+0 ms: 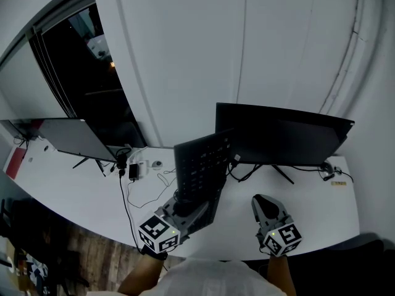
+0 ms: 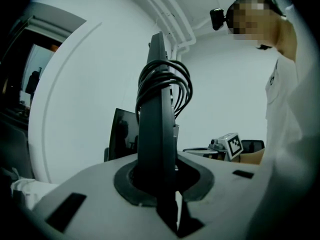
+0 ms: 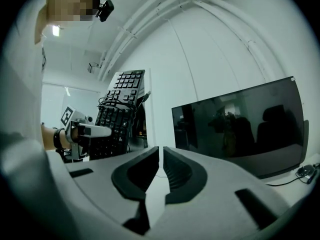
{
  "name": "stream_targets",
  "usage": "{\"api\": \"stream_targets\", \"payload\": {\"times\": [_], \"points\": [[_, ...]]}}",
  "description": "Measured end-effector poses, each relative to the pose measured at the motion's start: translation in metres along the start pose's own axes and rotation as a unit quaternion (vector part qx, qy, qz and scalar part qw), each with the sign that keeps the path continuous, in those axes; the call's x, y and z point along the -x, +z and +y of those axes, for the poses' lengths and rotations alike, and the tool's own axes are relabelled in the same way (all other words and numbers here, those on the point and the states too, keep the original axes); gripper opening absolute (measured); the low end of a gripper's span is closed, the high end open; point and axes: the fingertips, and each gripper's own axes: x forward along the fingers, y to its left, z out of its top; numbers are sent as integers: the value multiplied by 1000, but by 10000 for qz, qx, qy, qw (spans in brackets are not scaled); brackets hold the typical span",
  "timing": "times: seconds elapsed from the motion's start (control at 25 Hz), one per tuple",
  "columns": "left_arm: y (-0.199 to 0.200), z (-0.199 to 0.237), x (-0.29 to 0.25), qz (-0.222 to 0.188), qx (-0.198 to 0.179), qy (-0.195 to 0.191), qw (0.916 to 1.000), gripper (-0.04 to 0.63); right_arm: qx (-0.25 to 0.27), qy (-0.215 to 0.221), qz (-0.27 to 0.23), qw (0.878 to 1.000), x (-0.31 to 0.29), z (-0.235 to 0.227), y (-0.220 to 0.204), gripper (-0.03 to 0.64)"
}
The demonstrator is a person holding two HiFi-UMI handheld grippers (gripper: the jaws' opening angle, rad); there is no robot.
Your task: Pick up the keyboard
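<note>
Over a white tabletop [image 1: 74, 187] by a white wall [image 1: 247, 42], the left gripper [image 1: 185, 207] clamps the keyboard [image 1: 199, 165], long axis upright, keys facing the empty, nearly closed right gripper [image 1: 264, 203].

A wide black monitor [image 1: 284, 137] closes the far right of the white desk [image 1: 74, 193], and the black keyboard [image 1: 199, 165] stands upright in the middle. Left of it lie thin black cables [image 1: 126, 196]; the near right is free.

L claw [image 1: 187, 207] clamped, level; R claw [image 1: 264, 201] near-closed, empty
</note>
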Motion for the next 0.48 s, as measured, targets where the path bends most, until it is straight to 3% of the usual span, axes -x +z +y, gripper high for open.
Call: {"api": "stream_targets", "payload": {"times": [0.2,0.48], "points": [[16,-2,9,-239,-232,93,9994,61,44,6,-168,9998,3,3,13,5],[23,1,19,-392,-209,185,9988,61,237,-78,-67,9997,2,6,9,2]]}}
